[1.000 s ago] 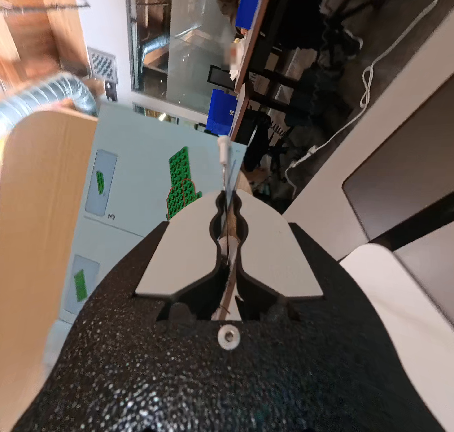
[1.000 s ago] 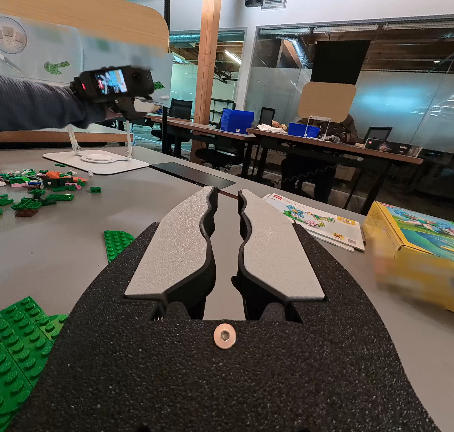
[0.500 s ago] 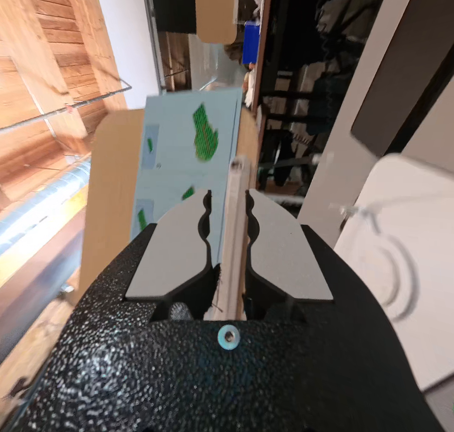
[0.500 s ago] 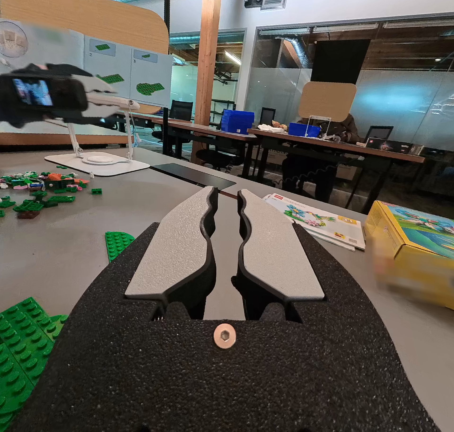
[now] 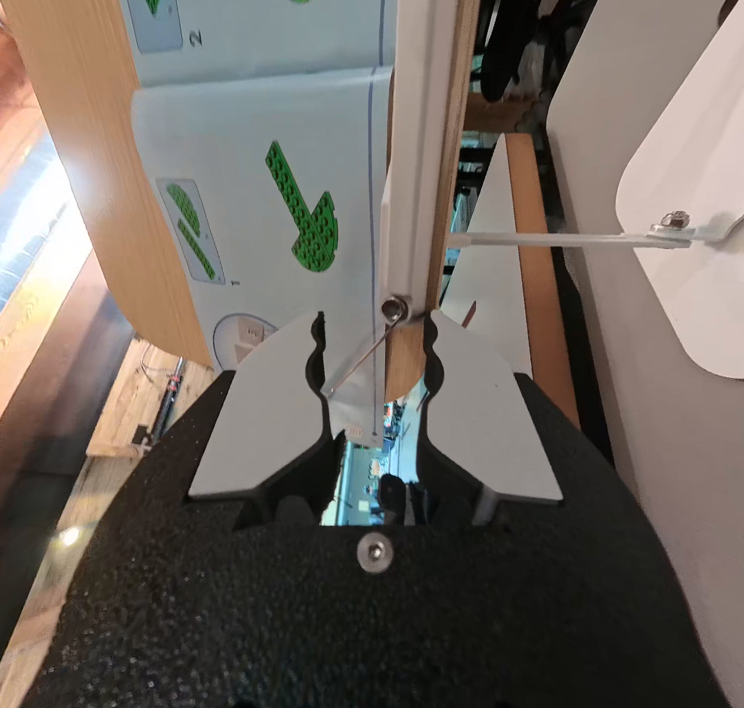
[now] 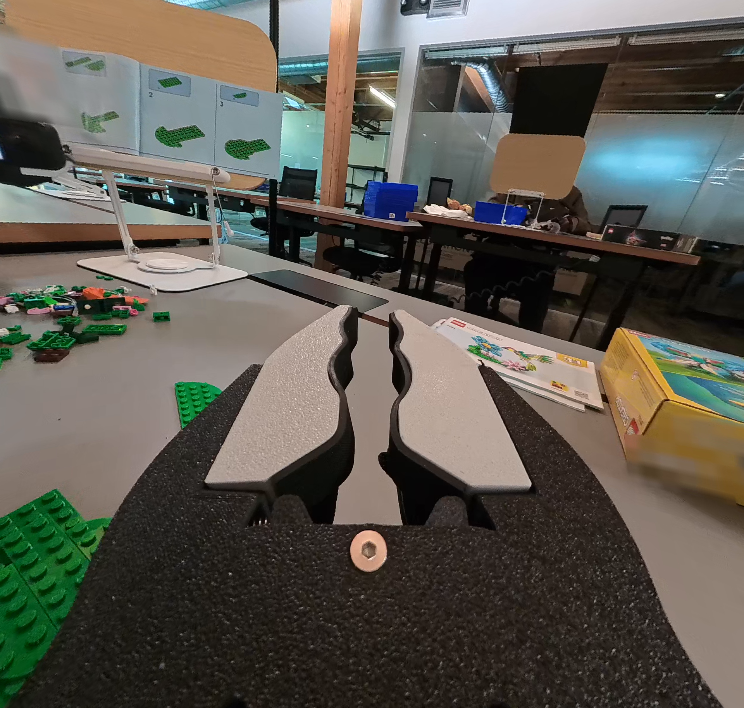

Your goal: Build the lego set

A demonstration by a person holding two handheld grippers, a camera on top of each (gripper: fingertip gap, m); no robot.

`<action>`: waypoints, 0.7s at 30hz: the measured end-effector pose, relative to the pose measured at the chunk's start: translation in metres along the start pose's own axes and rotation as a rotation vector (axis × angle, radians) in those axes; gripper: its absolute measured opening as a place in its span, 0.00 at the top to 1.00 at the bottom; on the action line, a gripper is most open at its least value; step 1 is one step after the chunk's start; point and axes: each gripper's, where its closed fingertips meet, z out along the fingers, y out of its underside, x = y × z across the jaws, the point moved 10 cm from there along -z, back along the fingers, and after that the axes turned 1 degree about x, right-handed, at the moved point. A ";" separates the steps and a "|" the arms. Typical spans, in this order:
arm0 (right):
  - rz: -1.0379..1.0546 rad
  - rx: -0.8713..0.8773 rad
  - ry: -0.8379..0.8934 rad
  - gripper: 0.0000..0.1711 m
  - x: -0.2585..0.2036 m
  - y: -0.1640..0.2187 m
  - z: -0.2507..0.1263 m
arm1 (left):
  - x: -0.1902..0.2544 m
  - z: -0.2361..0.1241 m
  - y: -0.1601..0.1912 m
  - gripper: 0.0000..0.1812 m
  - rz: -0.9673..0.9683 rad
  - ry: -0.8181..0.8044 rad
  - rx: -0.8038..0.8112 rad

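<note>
My left gripper [image 5: 374, 318] is rolled on its side and open. The end of the white book stand ledge [image 5: 418, 165] and its wire page clip [image 5: 358, 366] lie between the jaws. The open instruction booklet [image 5: 282, 145] rests on that ledge and shows green plate steps. In the right wrist view the booklet [image 6: 177, 121] stands at the back left, with the left gripper [image 6: 24, 149] blurred at its left end. My right gripper [image 6: 372, 312] is slightly open and empty, low over the grey table [image 6: 249, 326]. Joined green plates [image 6: 36, 560] lie at its lower left, another green plate [image 6: 193, 395] just ahead.
A pile of loose bricks [image 6: 60, 318] lies at the left. The stand's white base [image 6: 161, 270] sits behind it. A second booklet [image 6: 523, 362] and a yellow set box [image 6: 676, 403] lie at the right. A black inset panel [image 6: 318, 290] is ahead. A person sits at a far desk [image 6: 563, 214]. My hands' fingertips stand some 60 cm from each other.
My left gripper was shut on the booklet's page edge; it has let go, opened, and moved left along the stand ledge. The right gripper has not moved.
</note>
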 end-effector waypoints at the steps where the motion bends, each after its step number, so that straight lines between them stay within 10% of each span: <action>1: 0.000 0.000 -0.001 0.92 0.000 0.000 0.000 | 0.000 -0.001 0.002 0.74 -0.022 -0.001 -0.020; 16: 0.001 -0.003 -0.003 0.92 0.000 0.000 0.000 | 0.015 -0.007 0.010 0.73 -0.198 0.297 -0.131; 21: 0.005 -0.005 0.003 0.92 0.000 0.000 0.001 | -0.013 -0.041 -0.011 0.87 -0.201 0.143 -0.144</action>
